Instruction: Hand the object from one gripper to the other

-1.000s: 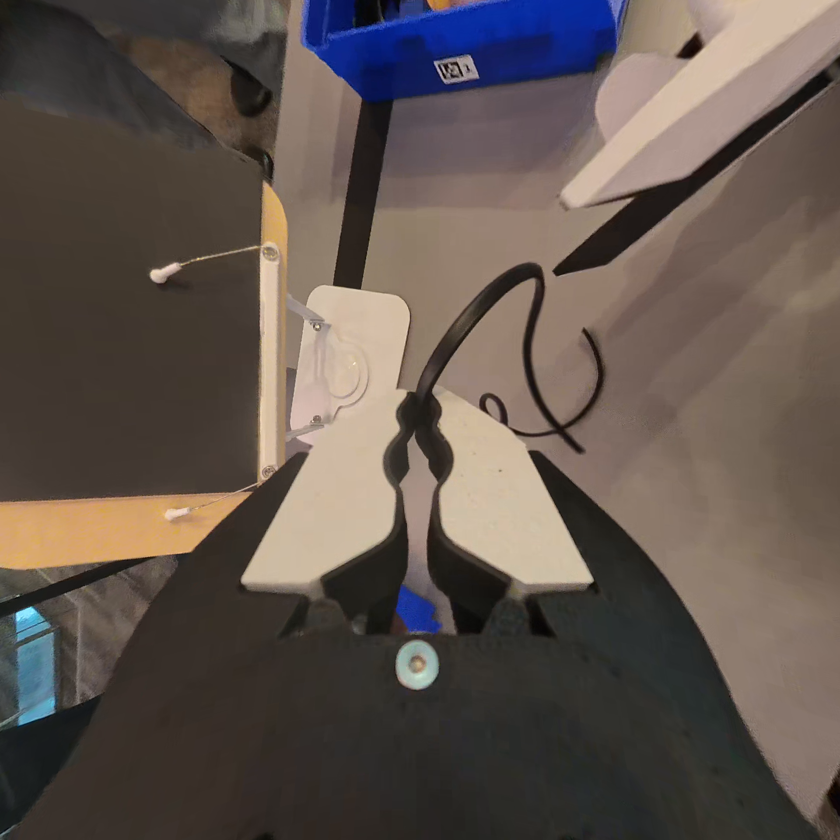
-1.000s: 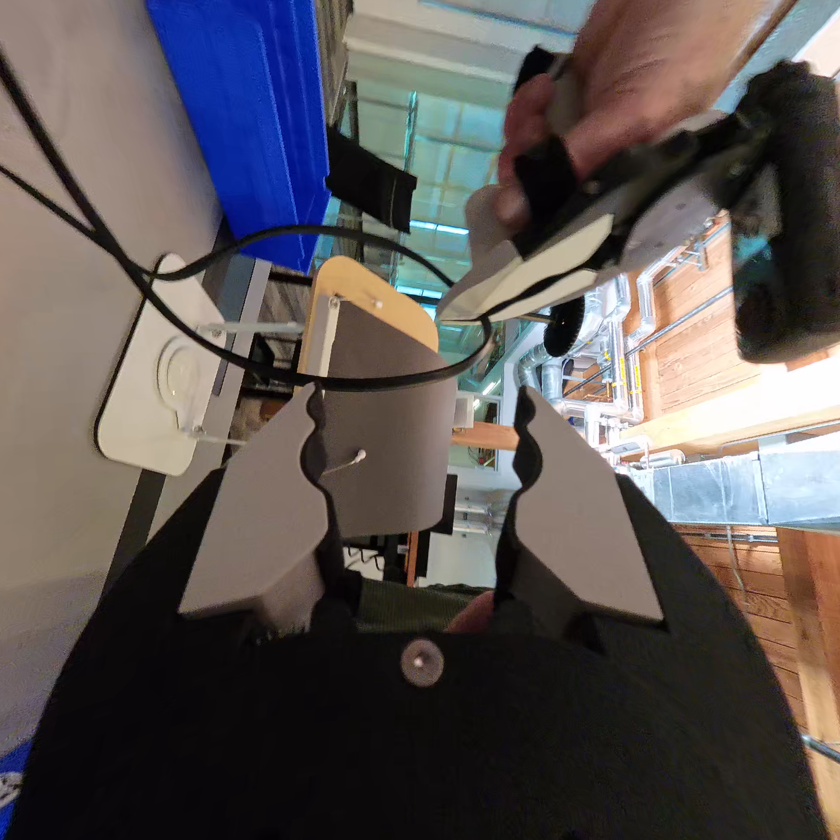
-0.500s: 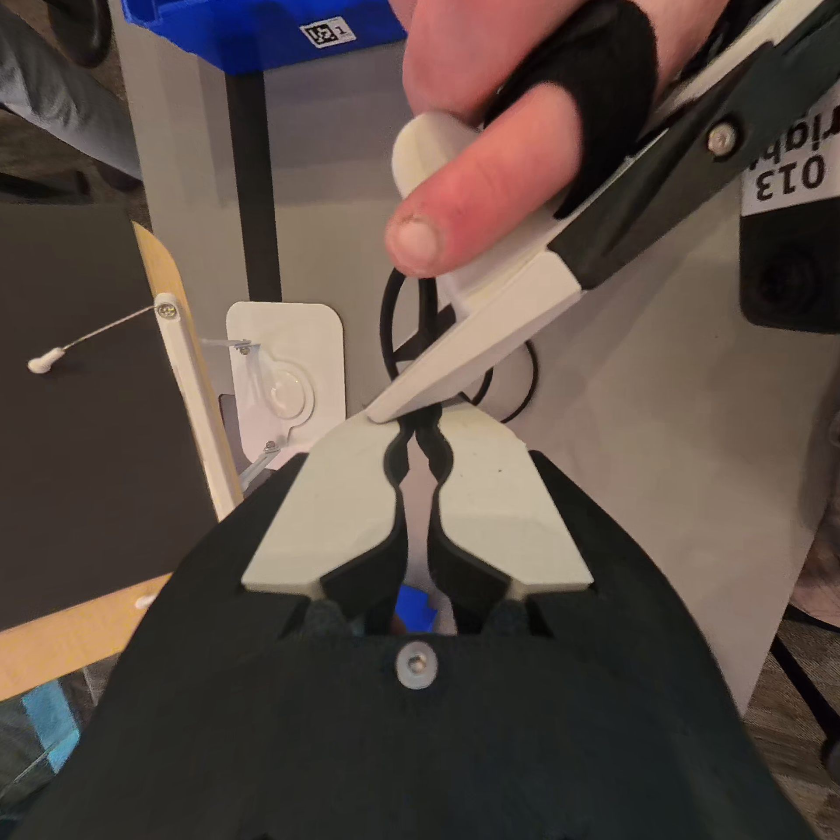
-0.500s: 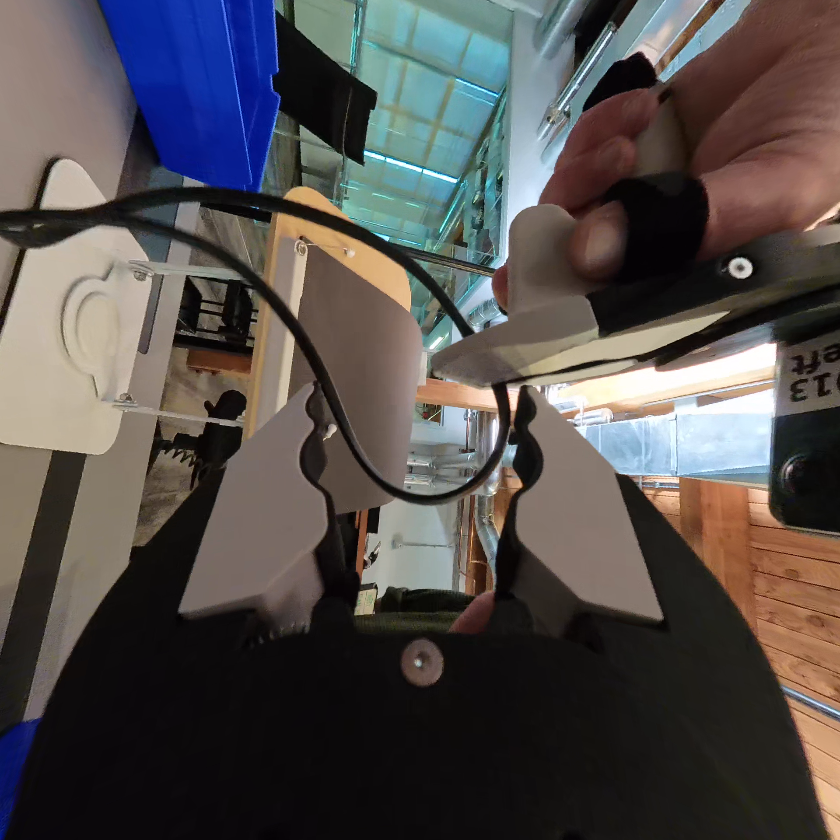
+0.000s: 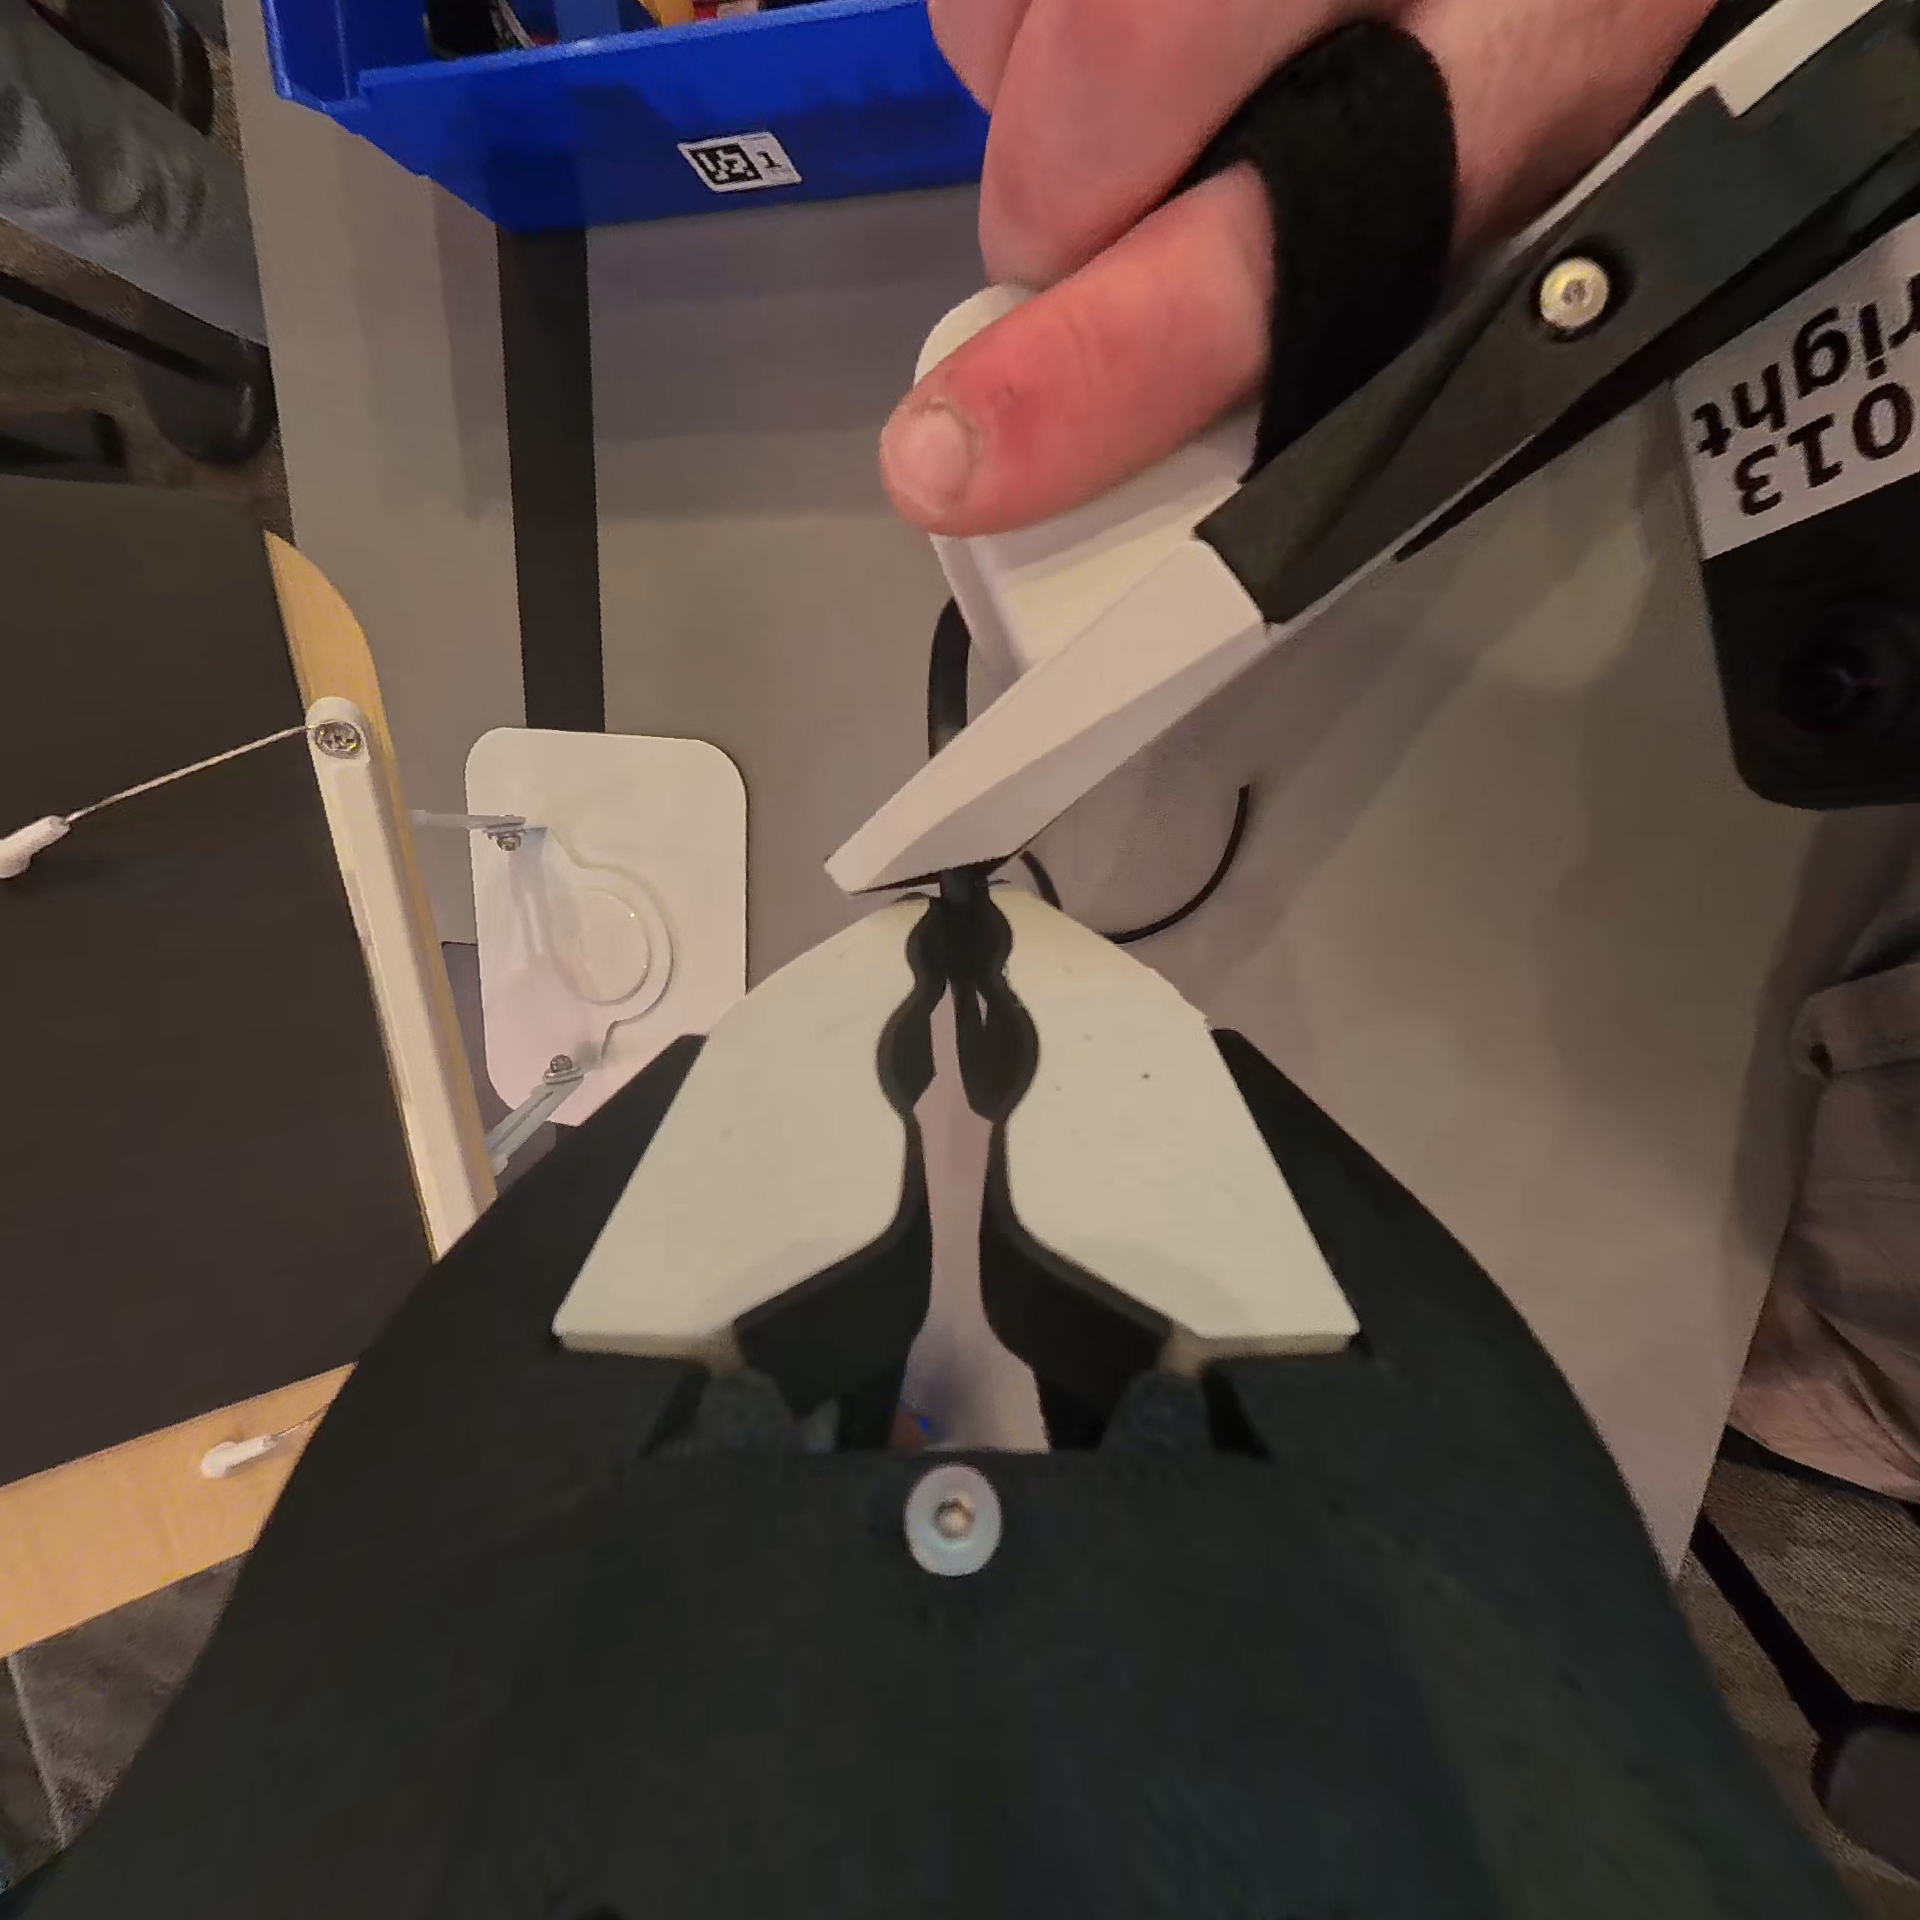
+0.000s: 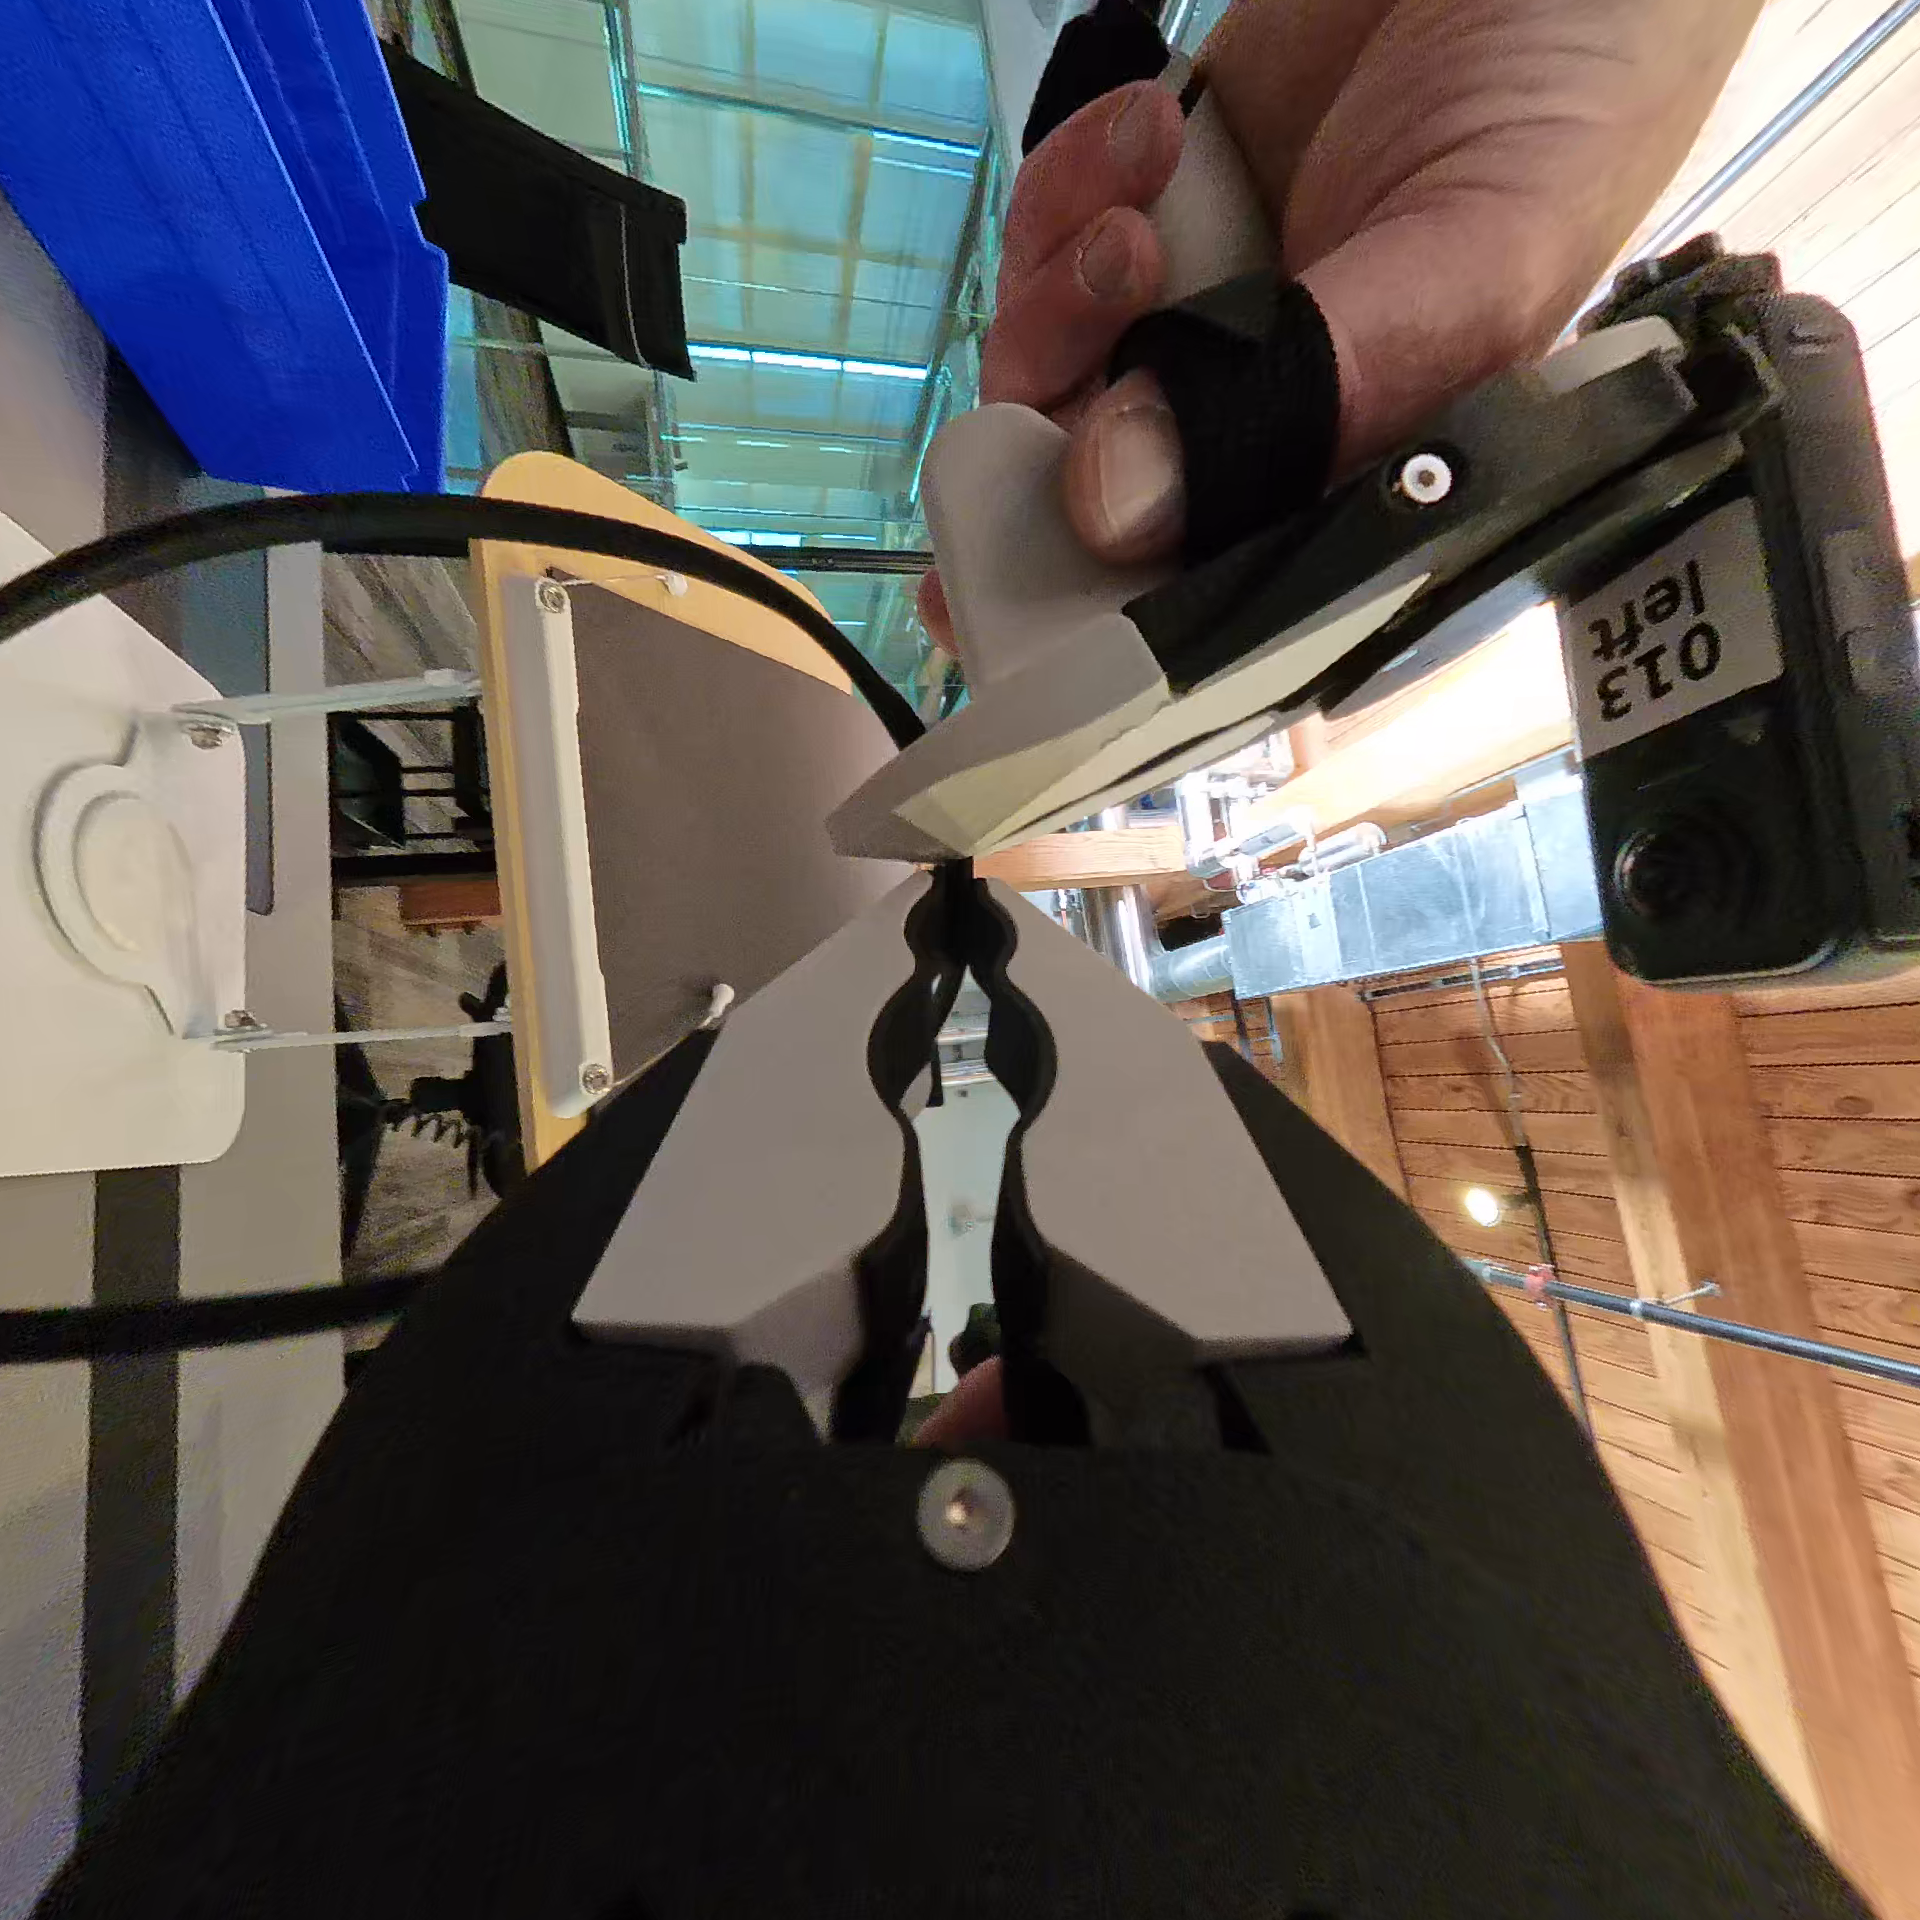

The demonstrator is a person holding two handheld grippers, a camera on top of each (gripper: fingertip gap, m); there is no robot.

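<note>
Mid-handover, by the look of it. Pinched at the very tips of the left gripper (image 5: 956, 935): a thin black cable (image 6: 416, 525), fingers pressed together on it with only the strand between them. Met tip to tip by the right gripper (image 6: 951, 914), fingers likewise closed on the same cable just beside the other grip. Probably held double like this so that the limp cable is never loose between one grasp and the other. Grippers crossed at an angle, presumably to keep the tips from blocking each other. Rest of the cable arching away in a slack loop above the grey surface (image 5: 727, 416).

Printed white sticker (image 5: 1808, 436) on the right gripper's camera housing, a matching one (image 6: 1662, 644) on the left's. Square-patterned tag (image 5: 740, 163) on the blue bin (image 5: 582, 114).
</note>
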